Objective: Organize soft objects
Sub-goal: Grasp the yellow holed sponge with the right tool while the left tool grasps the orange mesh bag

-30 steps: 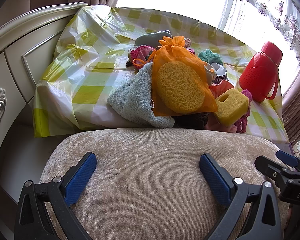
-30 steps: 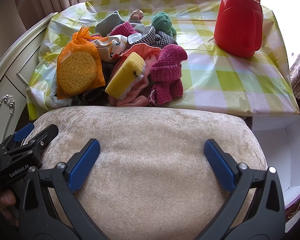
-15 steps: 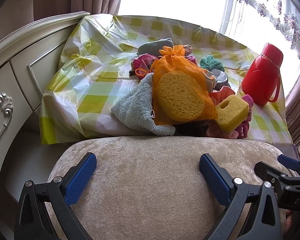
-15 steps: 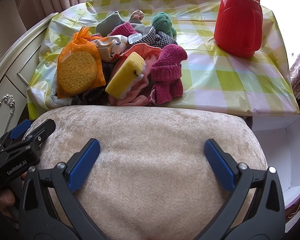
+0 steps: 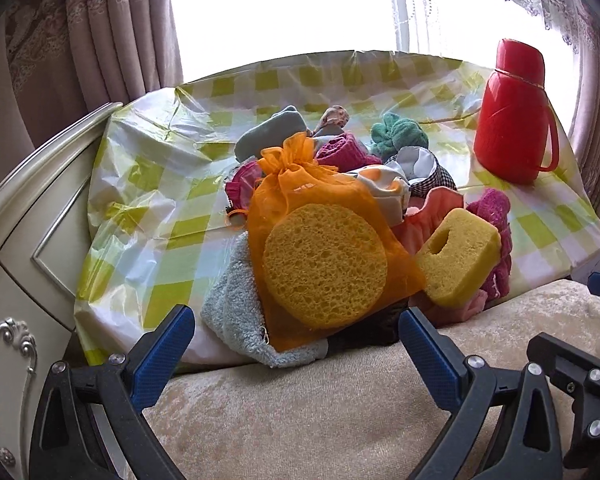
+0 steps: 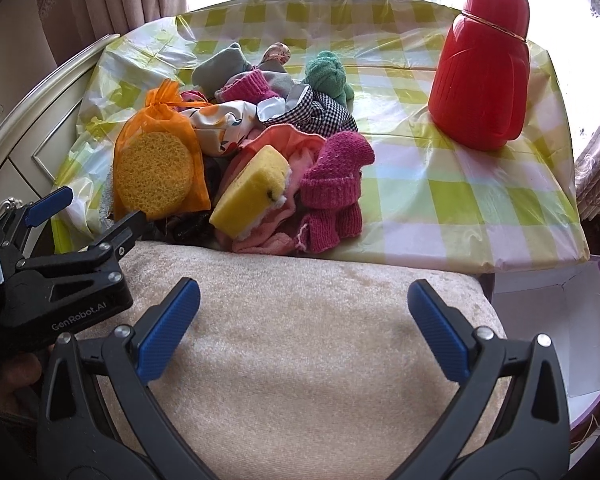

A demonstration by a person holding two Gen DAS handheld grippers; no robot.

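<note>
Left wrist view: the left claw [image 5: 296, 344] gapes wide, empty, before the orange mesh bag [image 5: 320, 236] holding one round sponge, heaped on the bench [image 5: 148, 184]; light and squashy, best pinched at its gathered neck.

Right wrist view: the right claw [image 6: 300, 320] also gapes empty; one yellow block sponge [image 6: 252, 192], one pink knit hat [image 6: 336, 176], one red flask [image 6: 480, 76].

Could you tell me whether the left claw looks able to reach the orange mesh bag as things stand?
Probably yes: the left claw is open, the orange mesh bag lies atop the pile facing it, nothing between.
</note>
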